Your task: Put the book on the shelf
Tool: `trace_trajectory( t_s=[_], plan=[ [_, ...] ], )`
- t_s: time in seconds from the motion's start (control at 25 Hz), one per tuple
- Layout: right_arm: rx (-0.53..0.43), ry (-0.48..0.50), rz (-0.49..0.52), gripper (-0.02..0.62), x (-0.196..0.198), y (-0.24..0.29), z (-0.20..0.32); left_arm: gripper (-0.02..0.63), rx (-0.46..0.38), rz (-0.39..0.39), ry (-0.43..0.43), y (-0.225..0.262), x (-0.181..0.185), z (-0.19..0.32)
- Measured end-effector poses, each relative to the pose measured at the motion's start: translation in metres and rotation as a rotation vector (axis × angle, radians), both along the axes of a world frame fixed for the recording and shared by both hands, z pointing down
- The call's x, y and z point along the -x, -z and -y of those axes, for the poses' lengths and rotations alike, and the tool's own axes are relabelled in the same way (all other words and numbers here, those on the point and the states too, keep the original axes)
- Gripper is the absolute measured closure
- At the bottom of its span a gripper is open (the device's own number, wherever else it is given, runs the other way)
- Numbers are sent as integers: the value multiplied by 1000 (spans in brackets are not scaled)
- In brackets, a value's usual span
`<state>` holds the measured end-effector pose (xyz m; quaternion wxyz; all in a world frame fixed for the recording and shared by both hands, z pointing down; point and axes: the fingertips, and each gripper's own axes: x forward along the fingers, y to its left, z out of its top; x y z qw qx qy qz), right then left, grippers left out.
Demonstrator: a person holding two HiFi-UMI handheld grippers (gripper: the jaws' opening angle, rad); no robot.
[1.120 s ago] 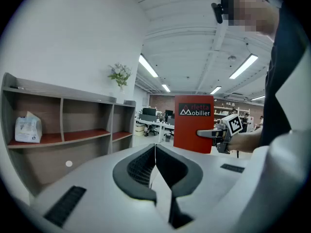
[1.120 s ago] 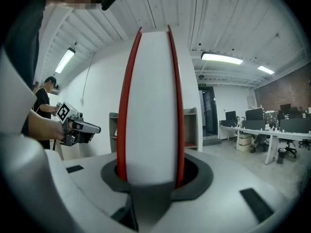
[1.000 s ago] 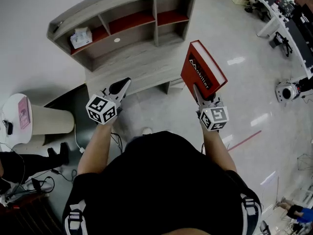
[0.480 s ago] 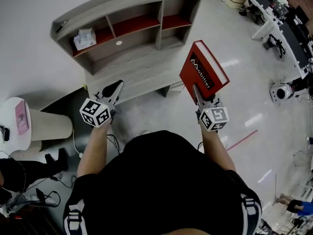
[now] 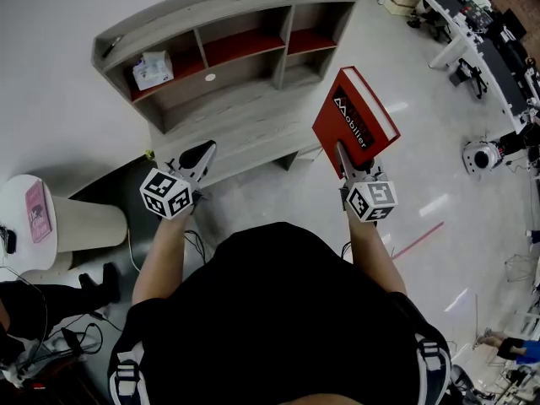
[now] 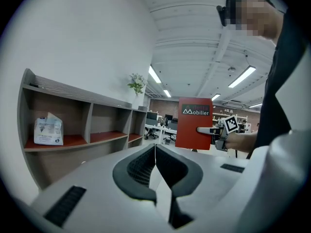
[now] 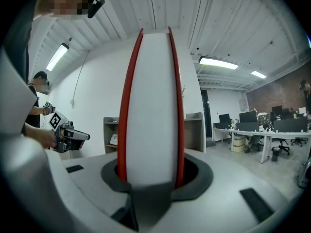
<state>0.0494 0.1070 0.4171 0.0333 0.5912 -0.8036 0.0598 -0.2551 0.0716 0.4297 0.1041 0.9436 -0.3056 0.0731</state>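
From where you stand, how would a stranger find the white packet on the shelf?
Find the long grey shelf unit. Its upper row has three red-floored compartments; the white packet stands in the leftmost. No other compartment in that row holds anything.

I've got the red Mobilier book point(image 5: 359, 116) upright in mid-air, page edge toward me, clear of the grey shelf point(image 5: 240, 112) with red-lined bays.
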Motion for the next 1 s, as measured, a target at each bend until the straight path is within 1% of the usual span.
trace_trajectory(
  t_s=[0.12,0.28,0.48,0.64,0.84,1.0],
  plan=[
    [-6,-14,4,426,16,-3,10,584,15,-11,-7,-7,20,11],
    [-11,-27,9,426,17,5,4,584,21,-11,-21,-3,21,5],
    [-9,-44,4,426,30,6,8,584,27,-9,-36,-7,35,13],
    [-2,-55,7,427,32,6,7,584,36,-9,-50,-8,39,12],
    [-3,-52,1,428,33,9,6,584,30,-18,-44,-5,43,7],
    [-8,-57,11,428,35,8,7,584,38,-7,-46,-10,48,5]
  ],
)
